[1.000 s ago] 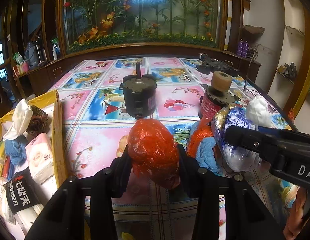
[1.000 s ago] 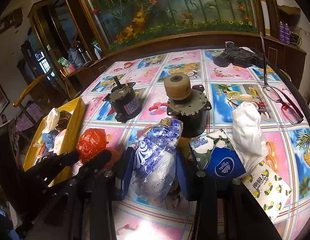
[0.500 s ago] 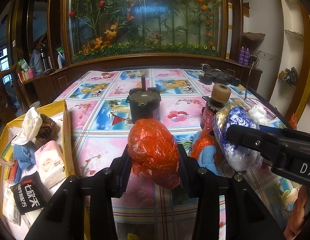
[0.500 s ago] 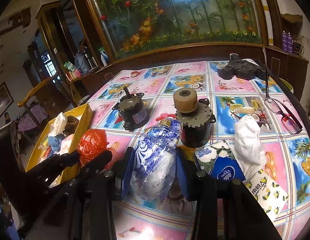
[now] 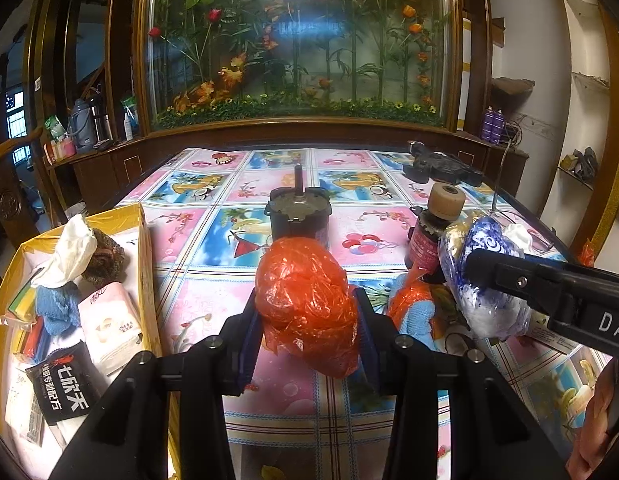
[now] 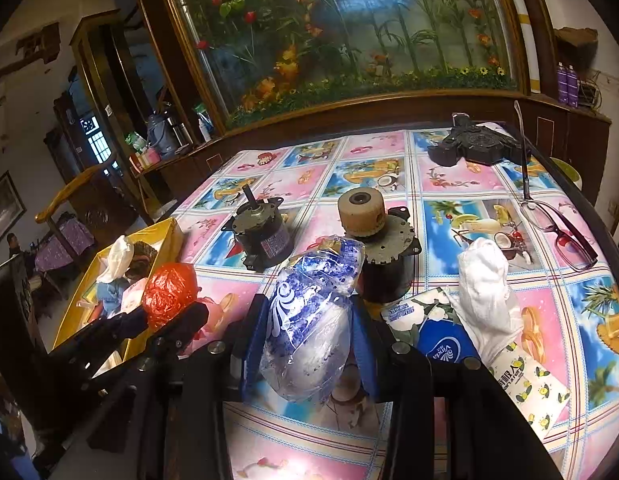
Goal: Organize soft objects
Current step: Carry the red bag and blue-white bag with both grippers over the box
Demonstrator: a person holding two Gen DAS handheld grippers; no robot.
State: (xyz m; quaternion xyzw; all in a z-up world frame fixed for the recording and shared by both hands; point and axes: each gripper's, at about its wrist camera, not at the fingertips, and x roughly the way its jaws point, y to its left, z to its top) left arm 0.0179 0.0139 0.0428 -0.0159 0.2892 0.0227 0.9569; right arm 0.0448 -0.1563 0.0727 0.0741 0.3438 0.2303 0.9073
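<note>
My left gripper [image 5: 307,312] is shut on a crumpled red plastic bag [image 5: 305,304], held above the patterned tablecloth. To its right, my right gripper [image 6: 309,332] is shut on a blue-and-white plastic bag [image 6: 309,320]; both also show in the other view, the red bag [image 6: 169,294] at left and the blue-and-white bag [image 5: 481,280] at right. A yellow box [image 5: 143,240] at the left holds tissue packs, a blue cloth, a white tissue and a brown scrubber. An orange-and-blue cloth [image 5: 413,308] lies between the grippers.
Two small motors [image 6: 261,236] [image 6: 385,252] stand mid-table. A blue tissue pack [image 6: 433,336], a white cloth [image 6: 485,292] and a lemon-print pack [image 6: 529,384] lie at the right. Glasses [image 6: 561,228] and a black device [image 6: 477,148] sit farther back. A planted glass case stands behind the table.
Both views have tilted up a little, so the table and objects sit lower in the frames. Both bags stay gripped.
</note>
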